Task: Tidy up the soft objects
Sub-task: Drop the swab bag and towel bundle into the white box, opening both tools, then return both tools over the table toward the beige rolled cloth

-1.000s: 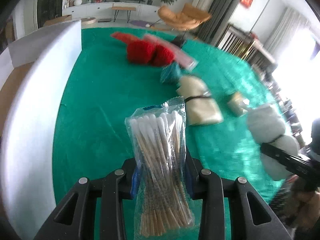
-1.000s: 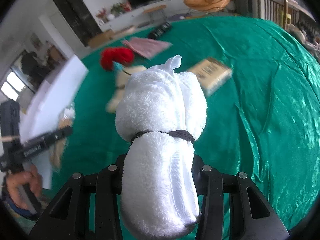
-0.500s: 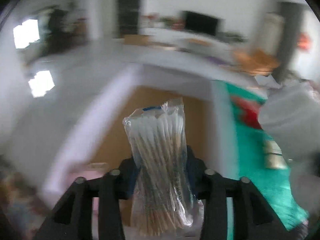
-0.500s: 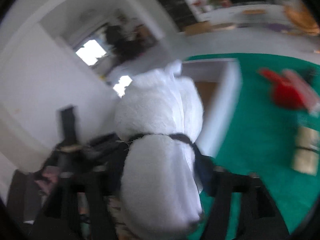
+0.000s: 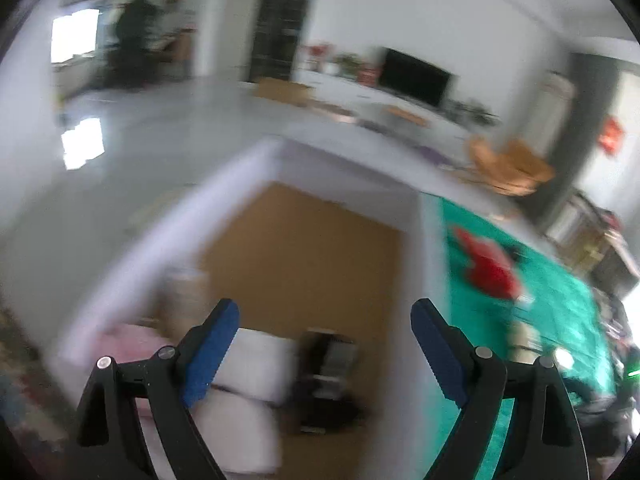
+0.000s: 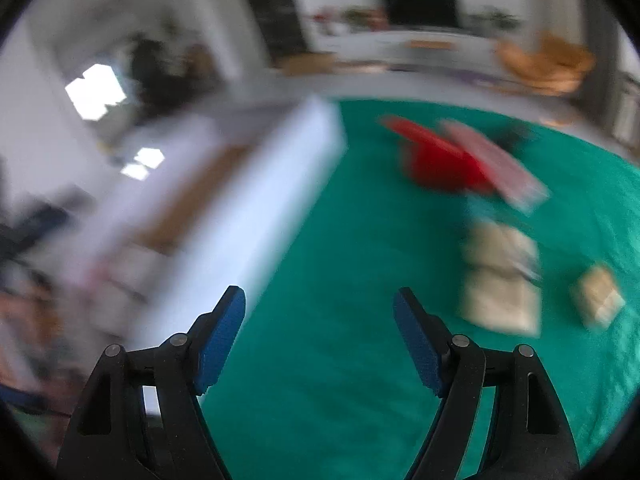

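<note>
My left gripper [image 5: 325, 322] is open and empty above the white-walled box [image 5: 414, 240] with a brown floor. In the box lie the white rolled towel [image 5: 244, 392], a blurred dark item [image 5: 330, 368], a pink thing [image 5: 128, 344] and the cotton-swab pack [image 5: 186, 300], all blurred. My right gripper [image 6: 319, 312] is open and empty over the green cloth [image 6: 340, 240], next to the box wall [image 6: 256, 208]. On the cloth lie a red soft item [image 6: 440, 164], a pink packet [image 6: 496, 164], a beige rolled towel [image 6: 500, 280] and a small tan packet [image 6: 598, 300].
The red item [image 5: 490, 266] and a beige roll [image 5: 522, 340] show on the green cloth [image 5: 560, 300] right of the box in the left wrist view. Behind is a living room with a TV [image 5: 414, 76] and an orange chair [image 5: 508, 166]. Both views are motion-blurred.
Both grippers swung left to the box and opened. The left let go of the swab pack and the right let go of the white towel, which now lies in the box.
</note>
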`<state>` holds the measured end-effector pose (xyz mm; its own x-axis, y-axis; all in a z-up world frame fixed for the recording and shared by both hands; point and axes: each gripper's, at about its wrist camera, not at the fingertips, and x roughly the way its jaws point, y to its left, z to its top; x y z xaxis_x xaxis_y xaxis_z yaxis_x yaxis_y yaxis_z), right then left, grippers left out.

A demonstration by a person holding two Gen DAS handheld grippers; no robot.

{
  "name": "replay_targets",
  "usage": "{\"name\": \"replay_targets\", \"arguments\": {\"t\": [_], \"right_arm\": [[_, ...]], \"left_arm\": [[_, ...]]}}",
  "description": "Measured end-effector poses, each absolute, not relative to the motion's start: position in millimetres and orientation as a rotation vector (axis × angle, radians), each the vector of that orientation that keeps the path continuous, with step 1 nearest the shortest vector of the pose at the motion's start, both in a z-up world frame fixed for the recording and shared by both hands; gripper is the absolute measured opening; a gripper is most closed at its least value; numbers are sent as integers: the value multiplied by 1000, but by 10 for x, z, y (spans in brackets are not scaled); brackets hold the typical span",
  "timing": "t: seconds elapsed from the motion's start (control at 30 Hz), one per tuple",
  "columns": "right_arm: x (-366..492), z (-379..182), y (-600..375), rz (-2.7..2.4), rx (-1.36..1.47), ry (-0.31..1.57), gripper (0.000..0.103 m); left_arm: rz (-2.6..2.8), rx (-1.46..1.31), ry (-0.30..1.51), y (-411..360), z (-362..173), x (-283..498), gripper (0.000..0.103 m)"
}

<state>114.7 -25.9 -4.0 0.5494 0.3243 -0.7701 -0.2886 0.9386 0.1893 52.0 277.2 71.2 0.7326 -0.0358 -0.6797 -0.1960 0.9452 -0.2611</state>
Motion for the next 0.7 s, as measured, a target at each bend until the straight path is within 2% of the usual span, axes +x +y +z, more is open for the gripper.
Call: {"name": "replay_targets", "arguments": {"t": [0.07, 0.17, 0.33, 0.47, 0.7], "right_arm": [[1079, -390, -621, 230, 11, 943, 79], [934, -699, -1158, 63, -19, 955, 79], [821, -825, -1834, -122, -17, 938, 79], [800, -791, -2193, -204, 20, 940, 79], [932, -814, -2495, -259, 13, 915, 80]], "left_arm": [[-57, -316, 771, 2329, 703, 616, 88], [-220, -273, 843, 1639, 550, 707, 95], [-365, -179, 1009, 591, -236, 925, 96], [-305, -40, 1040, 202, -729, 1273, 96], [-249, 64, 980, -35, -996, 1673, 97]]}}
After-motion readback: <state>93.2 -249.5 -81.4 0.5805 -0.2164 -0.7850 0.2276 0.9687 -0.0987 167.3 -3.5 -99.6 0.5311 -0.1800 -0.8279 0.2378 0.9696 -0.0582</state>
